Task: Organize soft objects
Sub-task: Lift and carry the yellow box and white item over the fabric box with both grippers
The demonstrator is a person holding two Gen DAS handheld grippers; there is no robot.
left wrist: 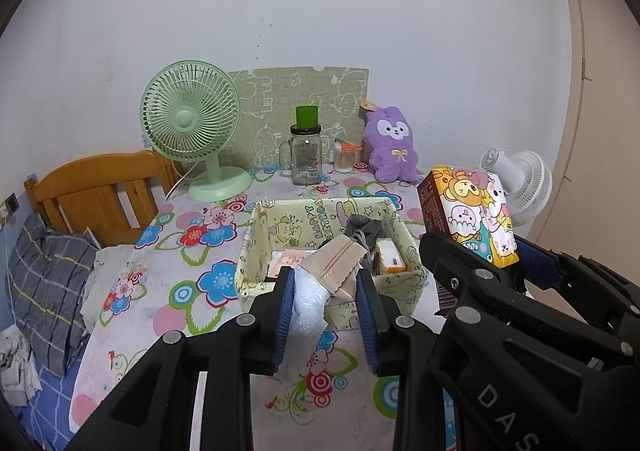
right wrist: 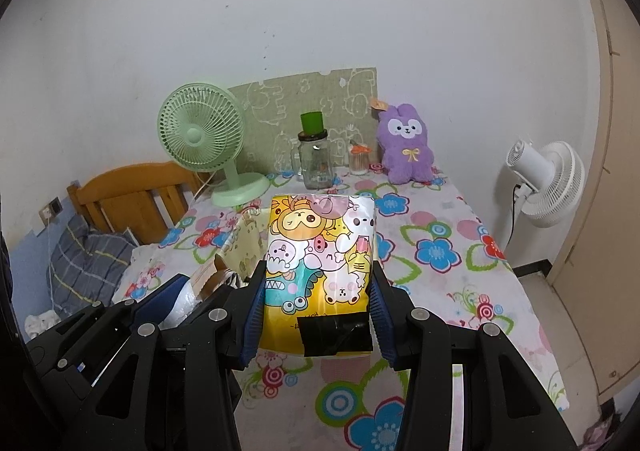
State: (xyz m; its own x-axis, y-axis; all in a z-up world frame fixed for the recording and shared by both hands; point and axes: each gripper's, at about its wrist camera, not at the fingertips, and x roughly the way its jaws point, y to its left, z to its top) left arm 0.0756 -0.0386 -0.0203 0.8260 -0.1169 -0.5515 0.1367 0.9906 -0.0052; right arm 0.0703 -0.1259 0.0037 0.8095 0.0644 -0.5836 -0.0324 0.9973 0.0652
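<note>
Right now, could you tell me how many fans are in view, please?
2. A green desk fan stands at the table's back left, beside the glass jar. A white fan stands off the table's right edge. Others could be outside the frames.

A green desk fan (left wrist: 190, 127), glass jar (left wrist: 306, 159) and white fan (right wrist: 546, 183) stand near the wall.

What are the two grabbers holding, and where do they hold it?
The left gripper pinches a clear plastic bag by its sides. The right gripper clamps a cartoon tissue pack by its two long sides, near the bottom.
</note>
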